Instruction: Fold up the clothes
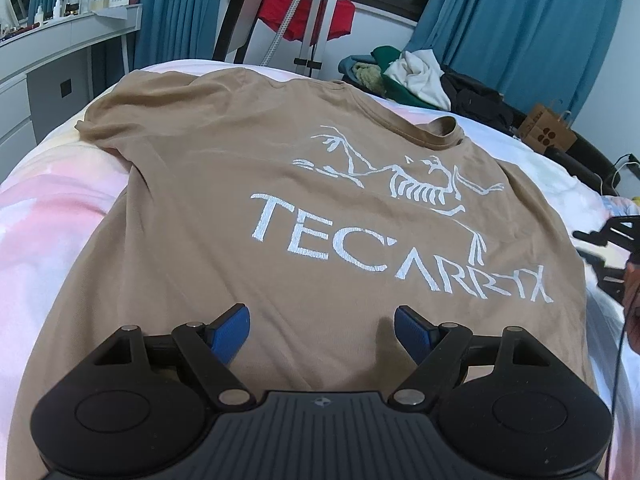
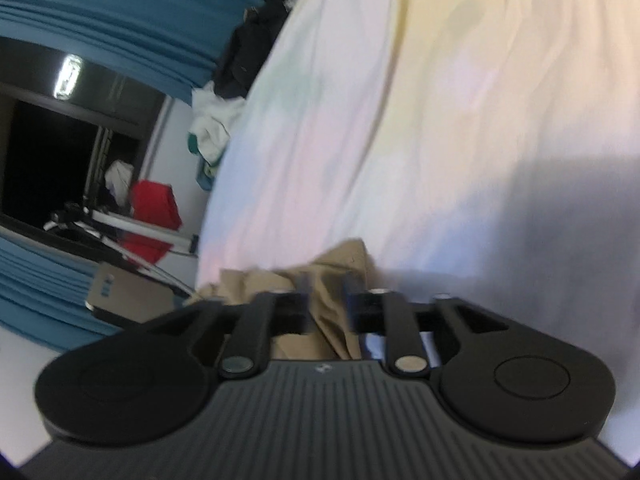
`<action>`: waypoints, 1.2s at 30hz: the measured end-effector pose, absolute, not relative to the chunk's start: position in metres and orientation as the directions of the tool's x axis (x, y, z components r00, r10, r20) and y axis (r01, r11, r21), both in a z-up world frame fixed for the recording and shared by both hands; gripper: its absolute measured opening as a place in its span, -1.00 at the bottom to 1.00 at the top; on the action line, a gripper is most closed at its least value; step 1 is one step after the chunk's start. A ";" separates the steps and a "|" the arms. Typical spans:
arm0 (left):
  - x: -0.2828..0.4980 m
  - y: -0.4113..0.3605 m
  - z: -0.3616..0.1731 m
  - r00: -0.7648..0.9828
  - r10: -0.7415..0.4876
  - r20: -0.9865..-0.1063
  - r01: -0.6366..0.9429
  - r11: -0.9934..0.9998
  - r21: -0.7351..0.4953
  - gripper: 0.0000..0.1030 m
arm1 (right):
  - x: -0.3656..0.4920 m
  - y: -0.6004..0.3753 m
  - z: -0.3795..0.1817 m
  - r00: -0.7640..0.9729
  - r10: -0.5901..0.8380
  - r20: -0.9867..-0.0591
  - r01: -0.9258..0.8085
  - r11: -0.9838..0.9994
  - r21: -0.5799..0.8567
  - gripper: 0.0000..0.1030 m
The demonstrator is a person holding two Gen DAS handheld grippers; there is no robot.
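A tan T-shirt (image 1: 224, 216) with a white printed logo lies spread flat on the bed, collar toward the far right. My left gripper (image 1: 322, 330) hovers over its lower part, open, blue pads wide apart with nothing between them. In the right wrist view my right gripper (image 2: 328, 304) is shut on a bunched fold of the tan T-shirt (image 2: 340, 276), lifted above the bedsheet; the view is blurred. The right gripper (image 1: 608, 256) also shows at the right edge of the left wrist view, beside the shirt's right side.
The bed has a pastel tie-dye sheet (image 1: 52, 216). A pile of clothes (image 1: 408, 76) lies at the far side. A white dresser (image 1: 48, 64) stands left, a metal rack with a red garment (image 1: 308, 20) behind, and a paper bag (image 1: 548, 132) at right.
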State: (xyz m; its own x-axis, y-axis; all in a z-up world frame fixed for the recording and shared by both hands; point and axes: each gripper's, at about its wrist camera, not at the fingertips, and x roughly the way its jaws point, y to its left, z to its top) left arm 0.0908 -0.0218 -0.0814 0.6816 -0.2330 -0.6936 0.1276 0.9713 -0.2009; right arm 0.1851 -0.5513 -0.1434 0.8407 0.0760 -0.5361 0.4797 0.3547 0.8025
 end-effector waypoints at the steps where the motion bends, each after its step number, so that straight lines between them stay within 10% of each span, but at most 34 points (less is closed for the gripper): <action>1: 0.091 -0.022 -0.082 0.682 -0.233 -0.693 0.128 0.971 -0.200 0.58 | 0.185 -0.550 -0.145 0.832 0.067 -0.550 0.494 0.361 0.791 -0.15; 7: 0.089 -0.023 -0.084 0.686 -0.226 -0.691 0.136 0.974 -0.183 0.59 | 0.190 -0.552 -0.160 0.869 0.052 -0.492 0.438 0.383 0.813 -0.25; 9: 0.088 -0.025 -0.084 0.689 -0.222 -0.690 0.140 0.975 -0.174 0.59 | 0.193 -0.552 -0.159 0.897 0.050 -0.439 0.382 0.410 0.828 -0.89; 17: 0.088 -0.023 -0.084 0.687 -0.243 -0.685 0.150 0.970 -0.193 0.59 | 0.164 -0.529 -0.082 0.953 -0.175 -0.246 0.299 0.669 0.680 -0.91; 25: 0.089 -0.019 -0.082 0.677 -0.268 -0.685 0.150 0.962 -0.228 0.59 | 0.117 -0.551 -0.124 0.795 -0.251 -0.553 0.606 0.380 0.699 -0.91; 36: 0.092 -0.012 -0.081 0.663 -0.298 -0.687 0.143 0.951 -0.274 0.59 | 0.136 -0.541 -0.139 0.833 -0.017 -0.553 0.533 0.290 0.795 -0.48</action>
